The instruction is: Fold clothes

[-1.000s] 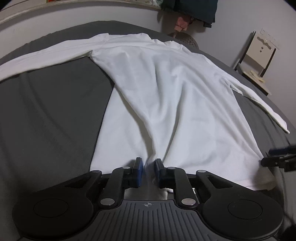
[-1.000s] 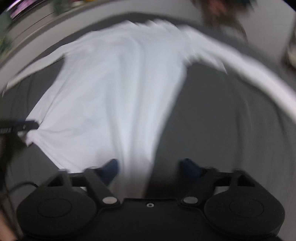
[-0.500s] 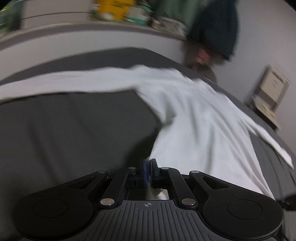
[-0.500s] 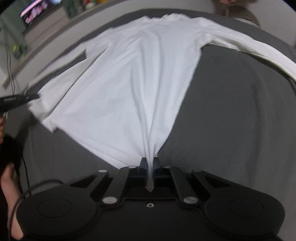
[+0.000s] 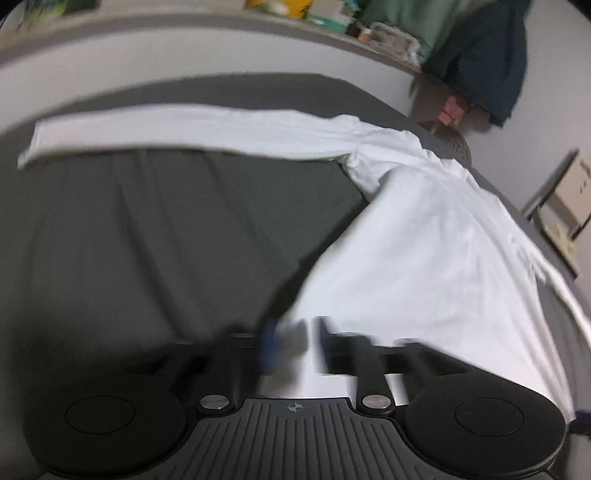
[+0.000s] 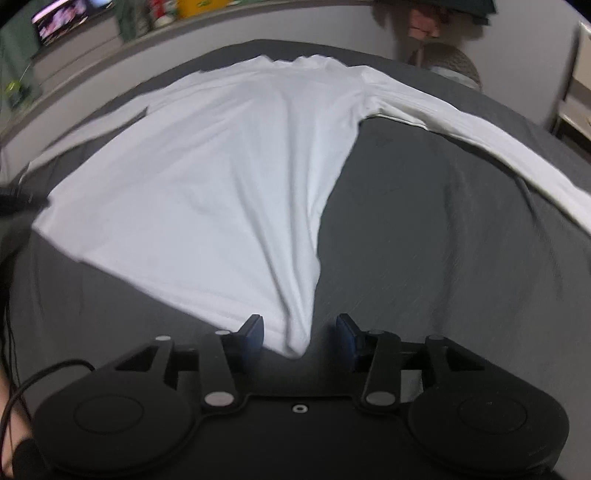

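A white long-sleeved shirt lies spread on a dark grey bed, one sleeve stretched out to the left. My left gripper is blurred and its jaws are opening, with the shirt's hem corner lying loose between them. In the right wrist view the shirt fans out from its other hem corner. That corner sits between the fingers of my right gripper, whose jaws are opening, and the pads stand clear of the cloth. The left gripper's tip shows at the shirt's left edge.
A shelf with boxes and small items runs along the wall behind the bed. Dark clothes hang at the back right, a wooden chair stands to the right. A lit screen and a black cable are on the left.
Half a second ago both grippers were shut on the hem corners; now both sets of jaws have parted and the cloth lies loose. The left view has swung further left, showing the whole sleeve.
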